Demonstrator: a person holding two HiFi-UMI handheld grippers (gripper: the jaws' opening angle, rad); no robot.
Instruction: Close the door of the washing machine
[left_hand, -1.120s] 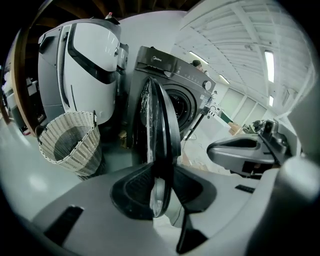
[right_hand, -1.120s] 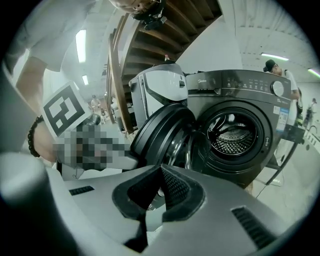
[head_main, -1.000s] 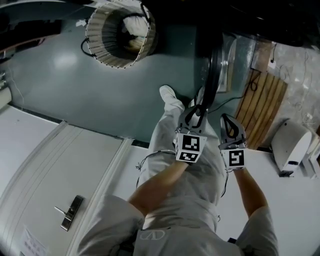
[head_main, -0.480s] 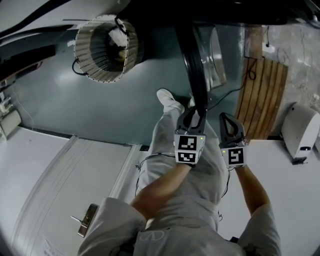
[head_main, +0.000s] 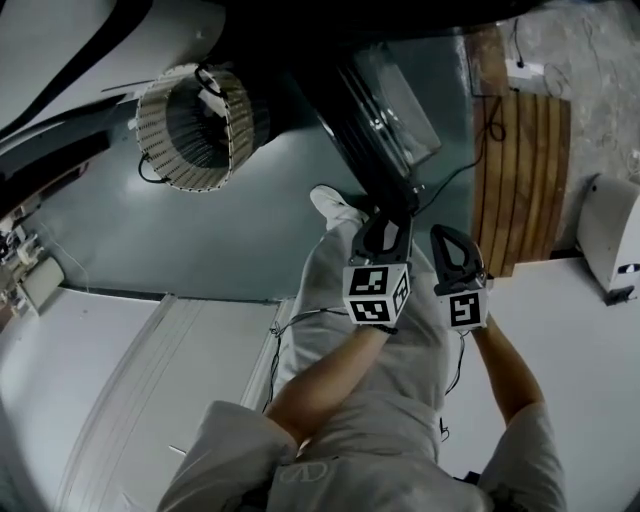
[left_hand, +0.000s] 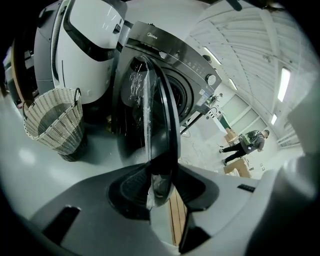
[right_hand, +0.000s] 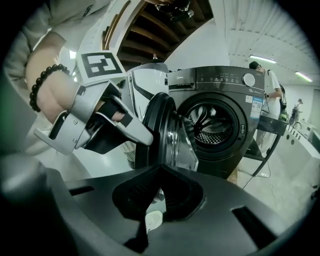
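Though invisible overhead, drum (right_hand: 214, 122) before right claw (right_hand: 158, 171).

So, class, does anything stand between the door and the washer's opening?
Nothing visible does: the space between the door and the opening looks clear. The basket stands on the door's other side.

Grey workwear (head_main: 375, 410) — black bead bracelet (right_hand: 37, 86)

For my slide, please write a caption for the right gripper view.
Shut right gripper faces the washing machine; the left gripper, jaws just opened wider, straddles the rim of its open door.
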